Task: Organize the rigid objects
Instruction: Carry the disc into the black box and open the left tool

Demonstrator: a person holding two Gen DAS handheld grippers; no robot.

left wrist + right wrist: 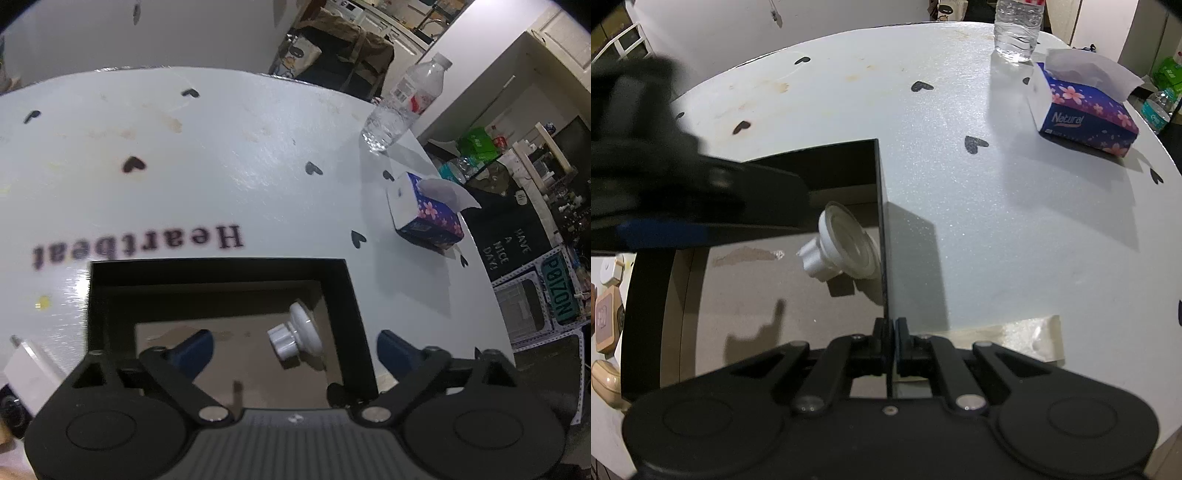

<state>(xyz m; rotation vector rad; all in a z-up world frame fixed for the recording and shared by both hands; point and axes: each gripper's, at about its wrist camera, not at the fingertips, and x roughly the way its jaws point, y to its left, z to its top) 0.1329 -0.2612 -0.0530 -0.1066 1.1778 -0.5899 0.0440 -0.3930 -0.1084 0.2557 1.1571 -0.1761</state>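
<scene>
A black open box [351, 295] with a brown floor stands on the white table [221, 166]. A white suction-cup knob [295, 334] lies on its side inside the box, near the right wall; it also shows in the right wrist view [842, 247]. My left gripper [295, 350] is open and empty, hovering over the box. My right gripper [890, 332] is shut on the box's right wall [882, 221]. The left gripper's arm [665, 192] shows blurred above the box in the right wrist view.
A water bottle [402, 103] and a blue floral tissue box [424, 210] stand at the table's right side. A white charger [29, 369] lies left of the box. Small objects [605, 317] lie at the table's left edge. Clutter is beyond the table's right edge.
</scene>
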